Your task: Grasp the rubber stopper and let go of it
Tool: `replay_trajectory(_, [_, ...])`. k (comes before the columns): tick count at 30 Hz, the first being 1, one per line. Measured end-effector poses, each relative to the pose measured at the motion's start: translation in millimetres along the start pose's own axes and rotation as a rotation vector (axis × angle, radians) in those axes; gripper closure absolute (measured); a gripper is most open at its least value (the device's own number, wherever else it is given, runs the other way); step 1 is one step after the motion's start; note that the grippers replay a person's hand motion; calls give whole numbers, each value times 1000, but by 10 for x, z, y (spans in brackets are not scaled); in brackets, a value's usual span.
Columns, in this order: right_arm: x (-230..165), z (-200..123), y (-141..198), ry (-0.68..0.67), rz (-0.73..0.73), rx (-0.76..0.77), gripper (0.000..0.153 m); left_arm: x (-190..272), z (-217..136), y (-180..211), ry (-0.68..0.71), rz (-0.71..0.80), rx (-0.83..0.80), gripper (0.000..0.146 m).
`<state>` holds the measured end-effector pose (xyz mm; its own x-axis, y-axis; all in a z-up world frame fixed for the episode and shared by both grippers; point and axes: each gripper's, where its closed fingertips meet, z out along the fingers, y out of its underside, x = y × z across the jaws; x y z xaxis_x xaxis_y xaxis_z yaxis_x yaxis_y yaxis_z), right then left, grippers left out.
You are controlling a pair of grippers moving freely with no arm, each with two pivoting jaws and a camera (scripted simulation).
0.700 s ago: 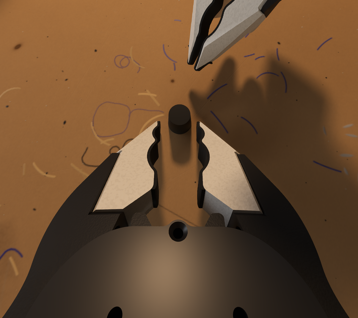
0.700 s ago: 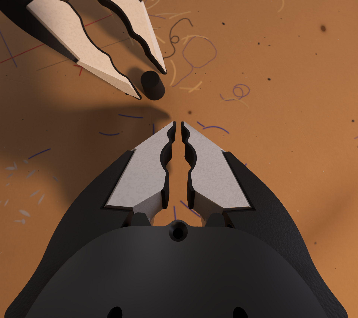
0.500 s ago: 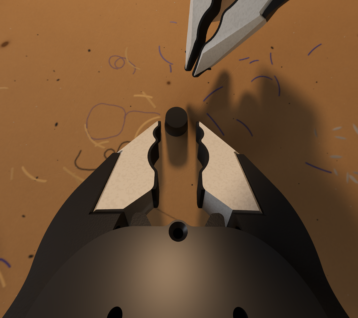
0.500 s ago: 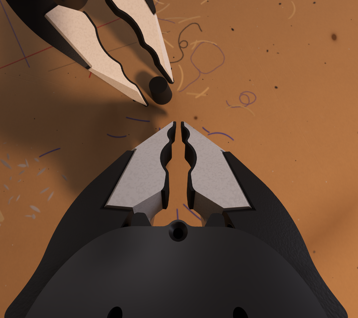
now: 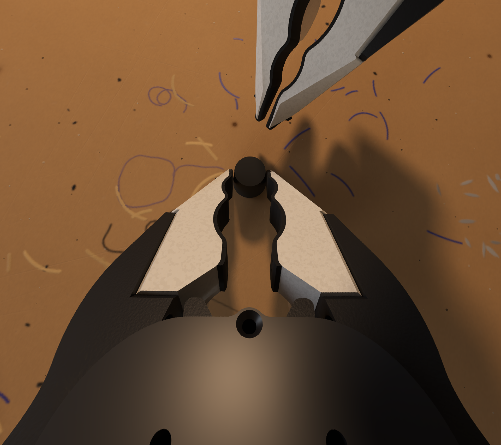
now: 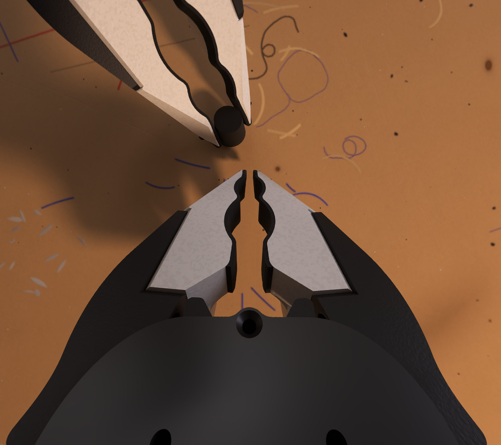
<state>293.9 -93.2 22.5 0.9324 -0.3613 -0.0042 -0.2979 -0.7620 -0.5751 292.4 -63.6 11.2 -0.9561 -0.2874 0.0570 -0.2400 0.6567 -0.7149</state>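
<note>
Scuffed orange-brown bench surface point(image 5: 81, 33) fills the background, marked with thin purple and pale scribbles and dark specks; none of its edges or corners shows in either view, so places can only be given against the marks on it.

From the left wrist view, the left gripper point(image 5: 249, 174) with tan finger plates and black wavy inner pads has its fingertips on either side of the small black cylindrical rubber stopper point(image 5: 249, 177). The stopper stands upright on the bench, and both fingertips point(image 5: 229, 180) sit right against its sides, pinching it at the very tips. A purple loop scribble point(image 5: 146, 181) lies just to its left. Beyond the stopper, the right gripper point(image 5: 265, 121) with grey finger plates points down toward the bench, its fingers nearly together with only a slim gap and nothing between them.

From the right wrist view, the right gripper point(image 6: 249, 173) shows its grey fingers close together, a narrow slit between the tips, holding nothing. Ahead of it, the left gripper point(image 6: 234, 134) clamps the stopper point(image 6: 229, 128) between its tips. The stopper's base appears to rest on the bench, near the right gripper's tips but apart from them.
</note>
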Motion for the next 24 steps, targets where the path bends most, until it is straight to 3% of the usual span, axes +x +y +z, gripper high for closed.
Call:
replay_trajectory(8, [5,-1,-3,11,-112,-129,148,0,6,-1,-4,28,-2,122])
replay_trajectory(17, [5,-1,-8,-138,79,-204,148,-2,7,-1,-14,34,0,122])
replay_trajectory(24, [6,4,-30,-178,34,-311,149,-2,7,-1,-18,32,1,122])
